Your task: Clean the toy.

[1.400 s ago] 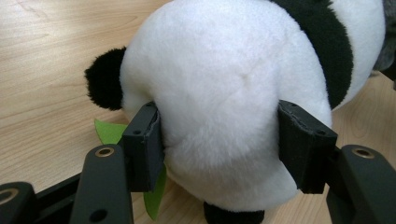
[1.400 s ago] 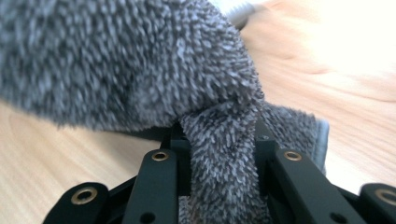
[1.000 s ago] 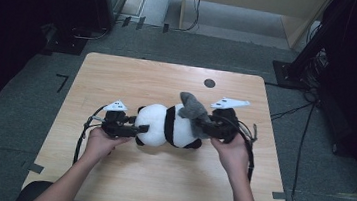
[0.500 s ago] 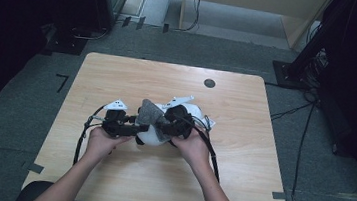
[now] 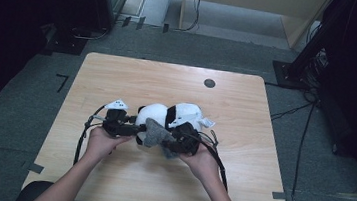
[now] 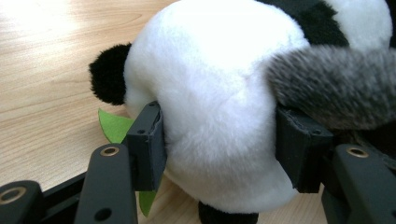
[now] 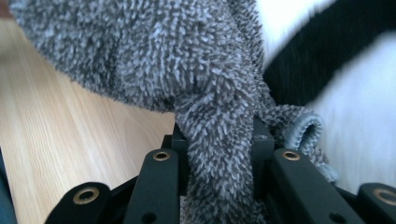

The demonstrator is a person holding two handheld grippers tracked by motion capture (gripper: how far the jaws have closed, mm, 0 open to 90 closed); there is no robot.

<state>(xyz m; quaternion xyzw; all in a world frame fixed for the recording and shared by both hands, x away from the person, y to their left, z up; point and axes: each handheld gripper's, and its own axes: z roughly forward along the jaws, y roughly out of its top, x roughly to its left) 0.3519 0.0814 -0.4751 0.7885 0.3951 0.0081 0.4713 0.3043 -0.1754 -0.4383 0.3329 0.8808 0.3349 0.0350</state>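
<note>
We log 1 panda (image 6: 219, 107) clenched in left gripper (image 6: 219, 144); 1 cloth (image 7: 187, 70) pinched by right gripper (image 7: 217, 154), 12 o'clock.

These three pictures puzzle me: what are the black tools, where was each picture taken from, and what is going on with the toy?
A person sits at a wooden table and holds a hand tool in each hand; each tool ends in two black jaws that pinch. The wide picture comes from a camera above the table, looking down. There the left gripper is at the left and the right gripper beside it. The two close pictures come from small cameras riding on the tools, looking along their jaws. On the table lies a plush panda. In the left gripper view the jaws squeeze the panda's white body; a green leaf peeks out beneath it. In the right gripper view the jaws pinch a fluffy grey cloth, which rests against the panda.
</note>
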